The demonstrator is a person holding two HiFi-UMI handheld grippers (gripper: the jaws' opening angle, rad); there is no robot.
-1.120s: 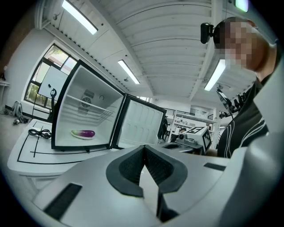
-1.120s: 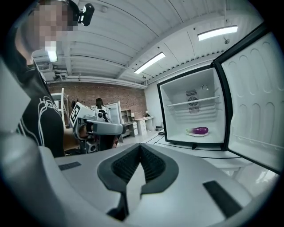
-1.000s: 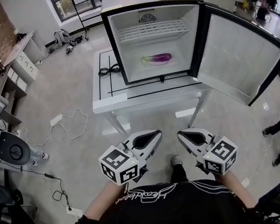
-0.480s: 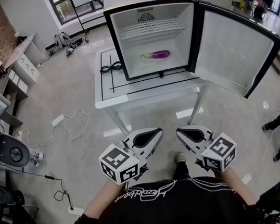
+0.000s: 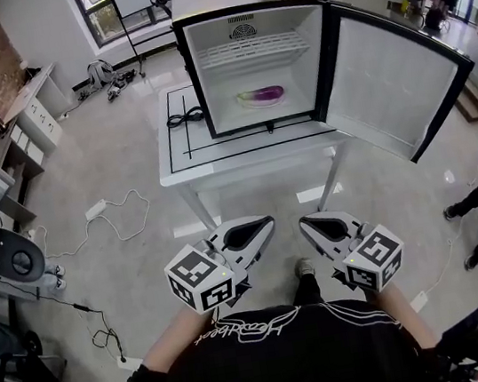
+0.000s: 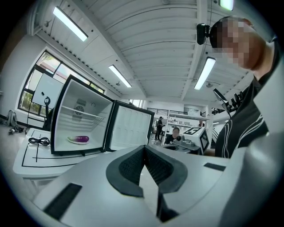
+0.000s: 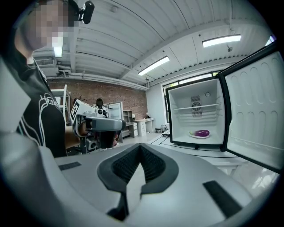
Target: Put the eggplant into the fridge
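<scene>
A pale tiled floor (image 5: 130, 239) spreads under everything, with a white table (image 5: 243, 160) standing well ahead of the person (image 5: 292, 357). On the table sits the fridge (image 5: 297, 77), its white inside lit and its door (image 5: 389, 85) swung wide to the right. A wire shelf (image 5: 253, 50) spans the upper part of the fridge. Near the person's chest, well apart from the table, the left gripper (image 5: 268, 223) and right gripper (image 5: 304, 223) are held side by side, pointing towards the fridge; each has its jaws pressed together with nothing between them. A coiled black cable (image 5: 183, 118) lies on the table just left of the fridge. The eggplant (image 5: 262, 96), purple with a green end, lies on the fridge's bottom, below the shelf
</scene>
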